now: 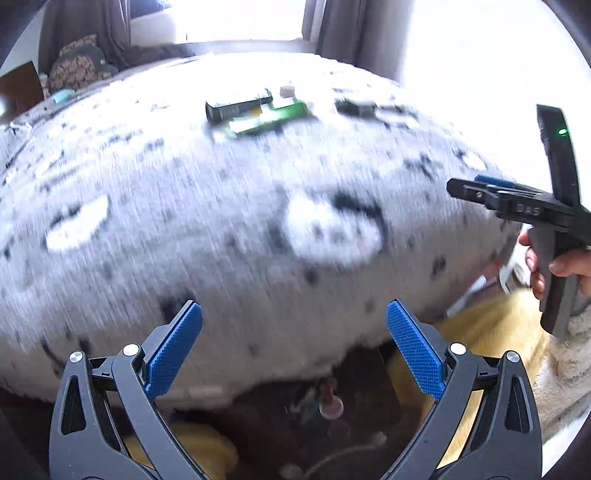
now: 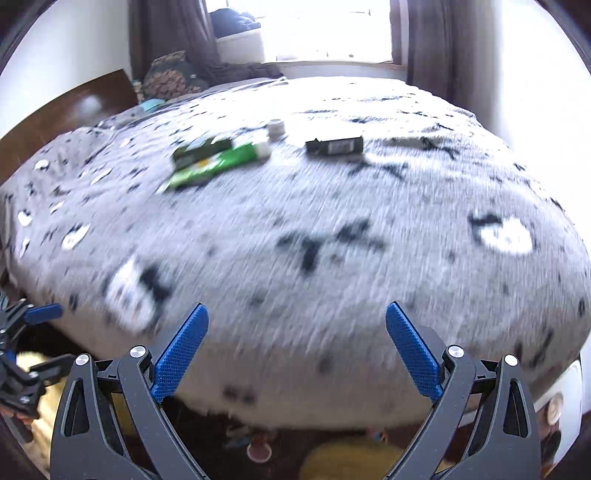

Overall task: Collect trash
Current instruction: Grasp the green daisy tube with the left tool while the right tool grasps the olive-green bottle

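Both grippers, left and right, hang over the near edge of the bed, fingers spread wide and holding nothing, while far across the grey spotted blanket lie a green wrapper, dark box, small pot and black packet.

I am standing in a home bedroom: I am looking across a bed covered by a fluffy grey spotted blanket, with a wooden headboard and pillows at its left, and dark curtains hanging beside a bright window beyond it.
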{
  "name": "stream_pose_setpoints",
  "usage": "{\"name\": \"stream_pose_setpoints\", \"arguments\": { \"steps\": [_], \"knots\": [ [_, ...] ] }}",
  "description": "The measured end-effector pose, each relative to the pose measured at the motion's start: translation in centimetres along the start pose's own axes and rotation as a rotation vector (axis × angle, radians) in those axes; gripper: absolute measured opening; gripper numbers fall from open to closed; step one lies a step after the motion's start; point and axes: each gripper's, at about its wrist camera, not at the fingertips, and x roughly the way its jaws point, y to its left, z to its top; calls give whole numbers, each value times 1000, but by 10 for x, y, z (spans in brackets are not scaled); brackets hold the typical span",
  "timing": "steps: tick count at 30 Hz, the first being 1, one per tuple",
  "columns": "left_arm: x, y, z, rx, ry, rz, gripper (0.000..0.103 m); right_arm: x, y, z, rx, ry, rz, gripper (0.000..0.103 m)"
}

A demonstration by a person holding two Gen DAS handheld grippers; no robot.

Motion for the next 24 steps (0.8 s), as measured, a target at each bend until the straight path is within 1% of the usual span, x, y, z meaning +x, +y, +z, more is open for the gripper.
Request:
{"name": "stream_pose_setpoints", "arguments": {
  "steps": [2, 6, 9, 12, 13, 15, 18, 24],
  "knots": [
    [5, 8, 23, 1, -16, 26, 95, 15, -3, 20, -4, -1, -26, 97],
    [22, 22, 64, 28, -44, 86, 95, 45, -20, 55, 30, 3, -25, 99],
    [39, 32, 94, 48, -50, 85, 95, 68, -23, 77, 46, 11, -57, 99],
    [63, 42, 123, 53, -43, 114, 95, 86, -27, 96, 62, 19, -74, 99],
    [73, 43, 131, 57, -35, 111, 95, 94, -28, 103, 60, 19, -85, 99],
    [89, 47, 144, 54, -16, 108, 95, 108, -28, 117, 53, 19, -110, 99],
    [112, 47, 158, 75, 4, 126, 95, 128, -29, 133, 57, 29, -118, 99],
    [147, 43, 174, 126, 38, 154, 95, 165, -28, 155, 35, 70, -154, 99]
  ]
}}
